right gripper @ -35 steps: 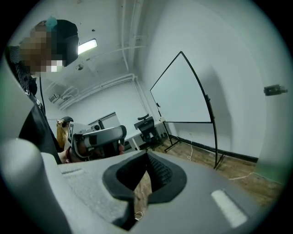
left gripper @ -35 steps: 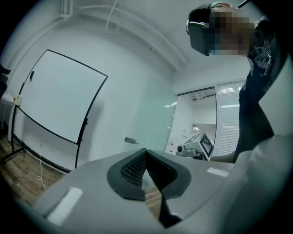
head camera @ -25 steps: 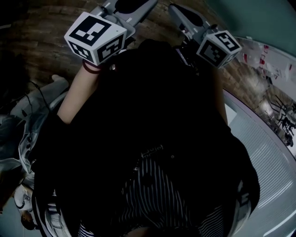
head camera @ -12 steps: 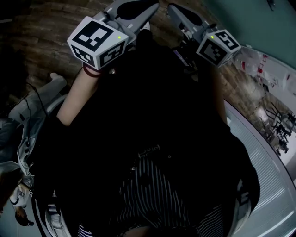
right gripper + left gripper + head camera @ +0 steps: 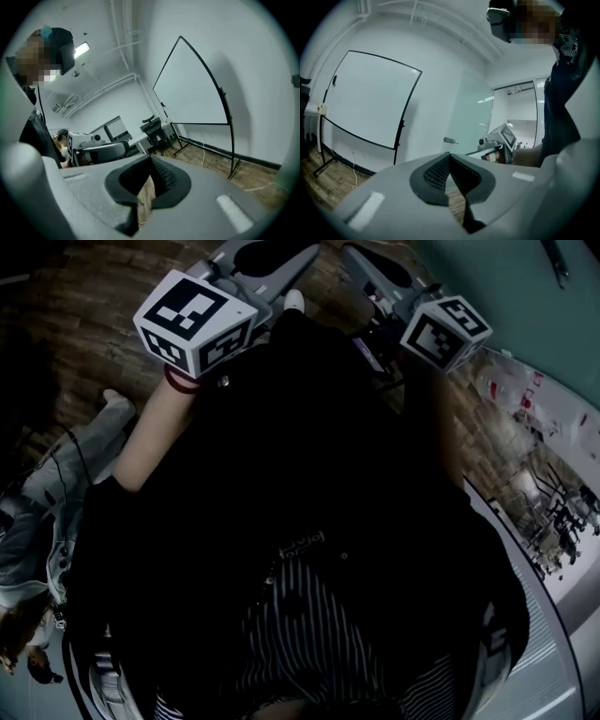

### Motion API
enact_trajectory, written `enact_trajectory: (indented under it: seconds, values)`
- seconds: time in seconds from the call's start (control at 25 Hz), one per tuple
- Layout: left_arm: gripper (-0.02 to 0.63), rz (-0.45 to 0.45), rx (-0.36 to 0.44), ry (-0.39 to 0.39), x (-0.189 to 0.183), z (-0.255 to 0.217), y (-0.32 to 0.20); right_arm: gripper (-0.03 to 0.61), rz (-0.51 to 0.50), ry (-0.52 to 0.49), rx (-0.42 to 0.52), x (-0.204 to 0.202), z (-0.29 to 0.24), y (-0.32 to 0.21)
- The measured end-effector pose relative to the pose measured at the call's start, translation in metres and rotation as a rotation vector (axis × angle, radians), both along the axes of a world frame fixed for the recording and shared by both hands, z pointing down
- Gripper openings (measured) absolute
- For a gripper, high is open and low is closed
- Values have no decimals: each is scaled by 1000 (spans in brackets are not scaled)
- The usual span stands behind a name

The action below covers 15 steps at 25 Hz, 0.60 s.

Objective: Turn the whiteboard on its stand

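The left tongs [image 5: 450,154] are pressed together, pinching nothing. The right tongs [image 5: 151,158] are pressed together too, empty. The whiteboard [image 5: 370,101] stands far off on its stand [image 5: 322,165] by the wall [image 5: 436,84], well apart from both.

The floor [image 5: 255,174] was of brown wooden planks and ran up to a dark skirting [image 5: 248,159] under the white wall. On it stood the black feet of the whiteboard stand [image 5: 232,161], close to that wall. A thin pale cord [image 5: 202,157], probably a cable, trailed over the boards near those feet. Farther off, a dark office chair [image 5: 153,131] and a pale desk [image 5: 136,140] stood on the same boards.
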State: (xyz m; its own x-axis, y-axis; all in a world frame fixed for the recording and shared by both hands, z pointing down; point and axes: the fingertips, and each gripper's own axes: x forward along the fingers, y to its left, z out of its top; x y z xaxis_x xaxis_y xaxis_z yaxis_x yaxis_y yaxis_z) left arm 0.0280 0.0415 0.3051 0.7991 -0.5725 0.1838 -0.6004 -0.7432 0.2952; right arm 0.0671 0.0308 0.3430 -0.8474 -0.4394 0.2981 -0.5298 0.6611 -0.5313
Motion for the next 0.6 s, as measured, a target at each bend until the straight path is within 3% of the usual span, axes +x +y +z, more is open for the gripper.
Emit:
enact_trajectory:
  seconds: [0.16,0.28,0.4,0.6]
  values:
    - [-2,-19,9,-5,-18,1,-8,2,-19,-11,6,-19,3,-11]
    - [-2,-55,12,-11,-28,-6,26,2,-42,-28,3,-28,-4,20]
    - [-2,-78,10,-22,-19,-13,65,2,-70,-40,5,-20,-12,59]
    - [-2,-72,21,-32,5,-19,63,2,-77,-48,11,0,-14,57]
